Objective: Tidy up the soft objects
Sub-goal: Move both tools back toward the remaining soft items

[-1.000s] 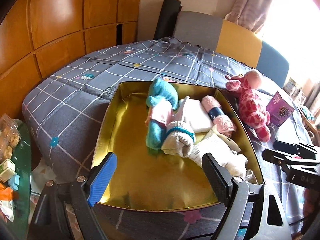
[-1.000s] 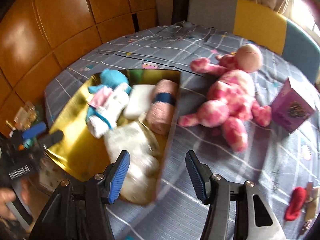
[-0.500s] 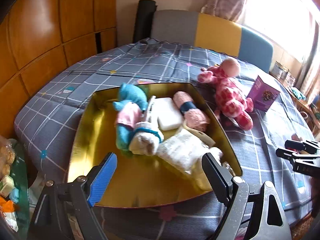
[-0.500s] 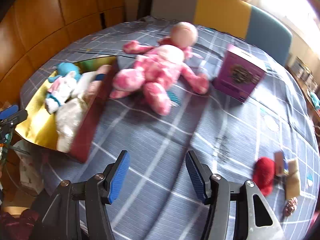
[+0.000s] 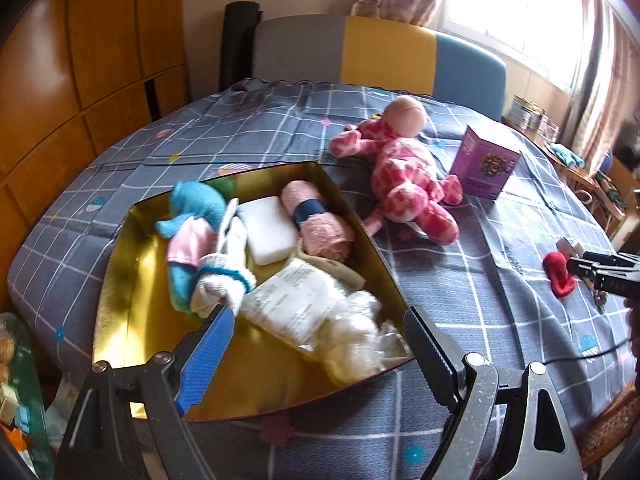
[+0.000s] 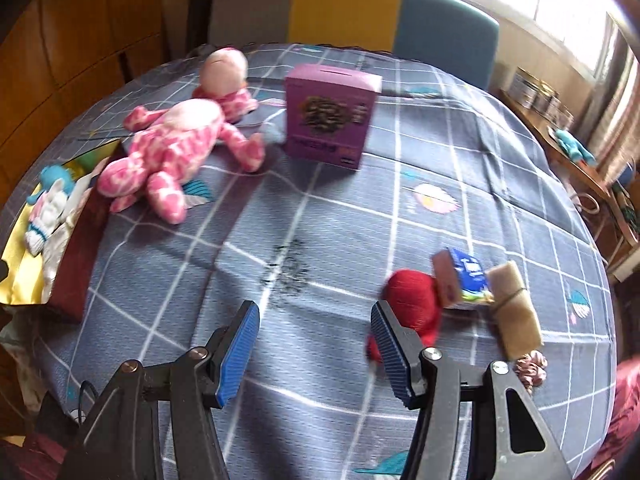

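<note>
Left wrist view: the left gripper (image 5: 316, 344) hangs with its jaws spread wide and empty over the near edge of a gold-lined box (image 5: 120, 280) on a grey checked tablecloth (image 5: 460, 280). Packed inside the box are a blue plush toy (image 5: 196, 204), a white sponge block (image 5: 268, 228), a rolled pink towel (image 5: 320, 224) bound by a dark band, a white sock with a teal stripe (image 5: 224, 284) and a crumpled white cloth (image 5: 320, 312). Just right of the box a pink-and-white spotted plush toy (image 5: 404, 172) sprawls on the cloth, a purple carton (image 5: 484, 168) standing beside it. Right wrist view: the right gripper (image 6: 314, 350), jaws likewise wide apart and holding nothing, hovers low over the tablecloth, its right finger just beside a red knitted item (image 6: 414, 306), possibly a sock; motion blur leaves its shape unclear. Against that lie a small blue-and-white packet (image 6: 464, 280) and a tan bundle tied with string (image 6: 516, 308).
</note>
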Motion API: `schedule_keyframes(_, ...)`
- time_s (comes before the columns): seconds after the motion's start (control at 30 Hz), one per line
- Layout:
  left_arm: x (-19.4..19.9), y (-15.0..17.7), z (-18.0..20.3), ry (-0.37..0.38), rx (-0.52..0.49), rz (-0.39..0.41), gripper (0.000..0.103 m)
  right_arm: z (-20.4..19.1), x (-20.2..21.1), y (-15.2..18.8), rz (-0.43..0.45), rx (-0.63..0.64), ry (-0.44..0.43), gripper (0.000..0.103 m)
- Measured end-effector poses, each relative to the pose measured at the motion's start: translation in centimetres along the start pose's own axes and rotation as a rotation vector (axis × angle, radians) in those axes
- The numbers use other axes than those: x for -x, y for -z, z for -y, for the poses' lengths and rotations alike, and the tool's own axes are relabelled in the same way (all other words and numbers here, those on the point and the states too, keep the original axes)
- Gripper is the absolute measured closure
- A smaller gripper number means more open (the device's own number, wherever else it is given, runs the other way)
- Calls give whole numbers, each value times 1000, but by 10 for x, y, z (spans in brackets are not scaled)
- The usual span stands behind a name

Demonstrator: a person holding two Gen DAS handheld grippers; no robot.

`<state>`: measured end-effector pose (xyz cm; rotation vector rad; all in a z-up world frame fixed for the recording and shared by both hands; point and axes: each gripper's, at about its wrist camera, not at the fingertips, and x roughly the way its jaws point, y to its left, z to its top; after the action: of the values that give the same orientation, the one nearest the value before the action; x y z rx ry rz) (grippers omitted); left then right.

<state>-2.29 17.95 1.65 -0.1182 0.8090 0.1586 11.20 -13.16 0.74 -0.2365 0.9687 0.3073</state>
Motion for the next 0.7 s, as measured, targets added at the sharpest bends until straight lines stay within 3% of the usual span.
schedule_keyframes(0.23, -5, -5, 20, 33, -49, -4, 16, 40, 9, 10, -9, -70, 54, 44)
schedule_keyframes(0.43, -8, -12, 27, 81, -34, -20, 16, 88, 10, 19, -89, -171, 127, 44)
schedule_keyframes(0.7, -10, -21, 47, 117, -88, -18, 16, 194, 23, 45, -115, -586, 205, 44)
